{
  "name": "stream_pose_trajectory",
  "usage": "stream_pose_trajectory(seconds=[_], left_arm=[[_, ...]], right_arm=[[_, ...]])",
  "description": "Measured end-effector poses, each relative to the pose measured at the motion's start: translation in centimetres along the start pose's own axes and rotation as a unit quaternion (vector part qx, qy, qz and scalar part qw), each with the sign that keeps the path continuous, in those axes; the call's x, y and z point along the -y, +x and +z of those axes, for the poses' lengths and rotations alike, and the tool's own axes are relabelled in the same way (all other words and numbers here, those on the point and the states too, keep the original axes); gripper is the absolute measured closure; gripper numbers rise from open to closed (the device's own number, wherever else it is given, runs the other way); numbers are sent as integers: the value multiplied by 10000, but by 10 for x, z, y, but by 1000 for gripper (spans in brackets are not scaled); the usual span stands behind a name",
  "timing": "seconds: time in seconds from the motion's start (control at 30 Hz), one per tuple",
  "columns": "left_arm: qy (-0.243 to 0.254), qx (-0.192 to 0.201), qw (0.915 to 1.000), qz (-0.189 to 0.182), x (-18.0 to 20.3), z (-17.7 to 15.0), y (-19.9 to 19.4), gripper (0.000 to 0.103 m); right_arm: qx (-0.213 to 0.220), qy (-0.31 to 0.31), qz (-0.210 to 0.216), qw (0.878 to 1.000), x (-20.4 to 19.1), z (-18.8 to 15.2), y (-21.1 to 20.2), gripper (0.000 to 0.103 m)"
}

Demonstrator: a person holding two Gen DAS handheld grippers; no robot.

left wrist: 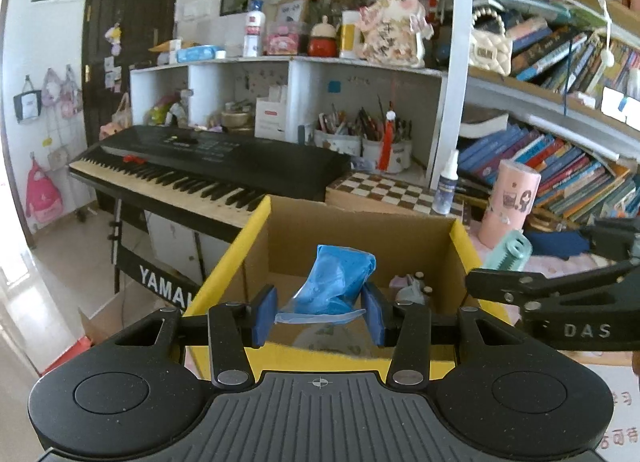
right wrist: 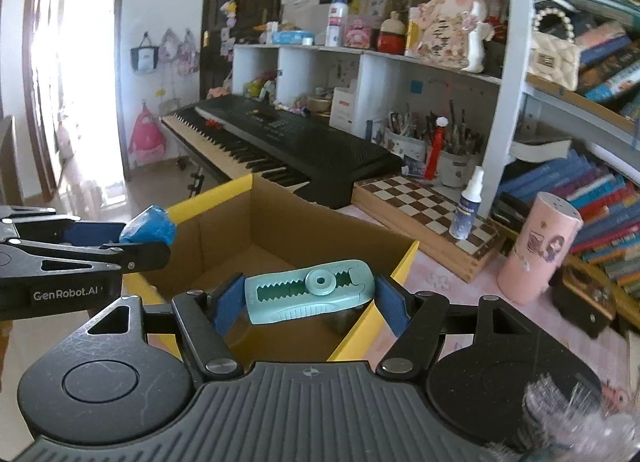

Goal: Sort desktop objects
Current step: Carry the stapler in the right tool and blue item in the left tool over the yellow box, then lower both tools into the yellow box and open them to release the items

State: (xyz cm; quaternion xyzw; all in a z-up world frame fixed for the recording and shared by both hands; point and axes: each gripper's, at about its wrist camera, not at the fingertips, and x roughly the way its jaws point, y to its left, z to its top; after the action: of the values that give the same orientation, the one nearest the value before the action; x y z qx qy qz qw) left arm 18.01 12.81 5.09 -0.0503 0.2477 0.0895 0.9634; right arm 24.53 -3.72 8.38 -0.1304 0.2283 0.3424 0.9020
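Note:
My left gripper [left wrist: 320, 312] is shut on a blue clay lump in a clear plastic bag [left wrist: 336, 282] and holds it over the open cardboard box with yellow flaps [left wrist: 256, 230]. My right gripper [right wrist: 308, 302] is shut on a teal correction-tape dispenser [right wrist: 310, 294] and holds it above the box's right rim [right wrist: 372, 314]. The dispenser also shows in the left wrist view [left wrist: 510, 254], and the blue lump shows in the right wrist view [right wrist: 150, 224]. Small items [left wrist: 412, 286] lie on the box floor.
A pink cylinder [right wrist: 536, 248], a spray bottle [right wrist: 466, 206] and a chessboard [right wrist: 420, 202] stand on the desk behind the box. A black keyboard [right wrist: 288, 138] lies to the left, bookshelves [left wrist: 560, 158] to the right.

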Motion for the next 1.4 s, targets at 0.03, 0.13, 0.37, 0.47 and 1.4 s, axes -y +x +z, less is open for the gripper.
stream_pose_trajectory(seconds=[0.03, 0.13, 0.37, 0.47, 1.4], left_arm=[[32, -29, 10000, 19, 2, 1, 4, 59], [100, -134, 9998, 79, 7, 1, 17, 59], [265, -440, 9985, 212, 15, 1, 46, 59], [341, -601, 9973, 263, 18, -1, 58, 59], [484, -1377, 9888, 319, 50, -11, 95, 57]], right_arm=[[-27, -63, 32, 10000, 3, 2, 7, 35], [-123, -277, 137, 9994, 10, 5, 26, 35], [-330, -981, 521, 9933, 14, 7, 62, 35], [-408, -1353, 678, 9876, 11, 6, 75, 35], [-975, -3188, 1387, 9325, 34, -14, 153, 35]])
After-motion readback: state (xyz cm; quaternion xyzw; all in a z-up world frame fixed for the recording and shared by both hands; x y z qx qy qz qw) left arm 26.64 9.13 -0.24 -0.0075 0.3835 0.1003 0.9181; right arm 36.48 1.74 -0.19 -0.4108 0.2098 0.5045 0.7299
